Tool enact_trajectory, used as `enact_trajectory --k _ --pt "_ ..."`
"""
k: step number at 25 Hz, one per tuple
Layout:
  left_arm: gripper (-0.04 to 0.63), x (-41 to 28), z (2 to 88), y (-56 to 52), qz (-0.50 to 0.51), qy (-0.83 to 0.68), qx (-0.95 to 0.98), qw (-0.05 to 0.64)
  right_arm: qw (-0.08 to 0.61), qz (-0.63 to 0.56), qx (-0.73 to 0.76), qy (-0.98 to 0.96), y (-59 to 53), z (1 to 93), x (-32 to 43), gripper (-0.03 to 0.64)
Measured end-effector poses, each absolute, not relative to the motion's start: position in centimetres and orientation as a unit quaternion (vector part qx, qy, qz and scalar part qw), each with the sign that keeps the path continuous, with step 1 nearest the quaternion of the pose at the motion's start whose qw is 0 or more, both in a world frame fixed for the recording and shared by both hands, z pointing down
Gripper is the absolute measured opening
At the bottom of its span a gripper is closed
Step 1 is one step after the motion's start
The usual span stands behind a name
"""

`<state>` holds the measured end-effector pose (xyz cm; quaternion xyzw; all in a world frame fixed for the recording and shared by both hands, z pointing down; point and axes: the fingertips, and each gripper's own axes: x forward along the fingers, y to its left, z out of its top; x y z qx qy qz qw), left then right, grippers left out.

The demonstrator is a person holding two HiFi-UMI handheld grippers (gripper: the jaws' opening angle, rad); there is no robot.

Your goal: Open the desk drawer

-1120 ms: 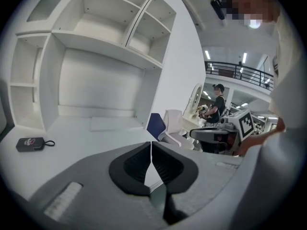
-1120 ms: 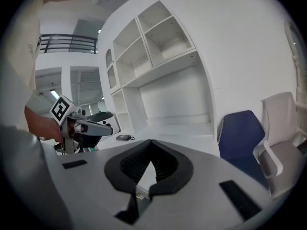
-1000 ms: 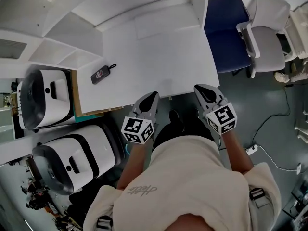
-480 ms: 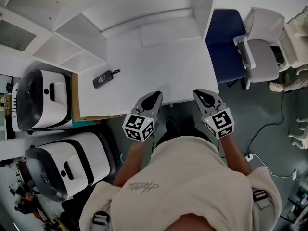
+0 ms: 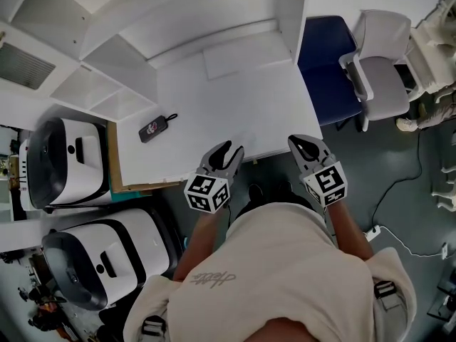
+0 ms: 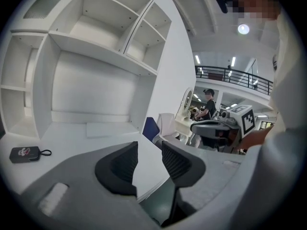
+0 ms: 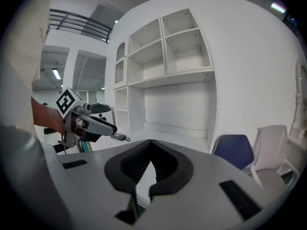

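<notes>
The left claw (image 5: 229, 149) is opening, empty, the right claw (image 5: 306, 142) is clenched empty, and the surface's (image 5: 214, 98) front edge runs crosswise by their tips.

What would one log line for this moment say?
left gripper opening, empty | right gripper shut, empty | both near desk front edge | drawer not in view | fob on desk

Head view: above the table (image 5: 214, 98), looking steeply down.
Left gripper view: low, near the table's front edge, facing shelves (image 6: 96, 32).
Right gripper view: same edge, same shelves.
</notes>
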<state>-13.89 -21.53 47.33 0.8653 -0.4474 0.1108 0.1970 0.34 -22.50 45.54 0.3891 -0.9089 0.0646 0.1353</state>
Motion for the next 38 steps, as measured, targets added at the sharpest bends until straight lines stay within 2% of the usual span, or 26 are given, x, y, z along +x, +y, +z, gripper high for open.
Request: enact_trajectory --k 12,21,30,38 --pt "0.147 -13.4 58.5 -18.8 0.173 -0.428 0.839 0.289 0.151 0.088 0.414 -0.893 -20.8 47.6 2.1 0.002" --pt "0.143 -13.3 67.1 -16.9 0.201 -0.427 0.789 0.394 0.167 0.112 0.430 -0.880 -19.5 49.5 4.1 0.002" --pt "0.130 -12.4 74.7 -17.0 0.253 -0.425 0.752 0.435 0.189 0.136 0.415 -0.880 -19.8 52.0 5.6 0.002" --pt "0.130 -12.1 80.3 -17.7 0.253 -0.444 0.710 0.485 0.206 0.143 0.397 -0.883 -21.0 54.2 6.3 0.002"
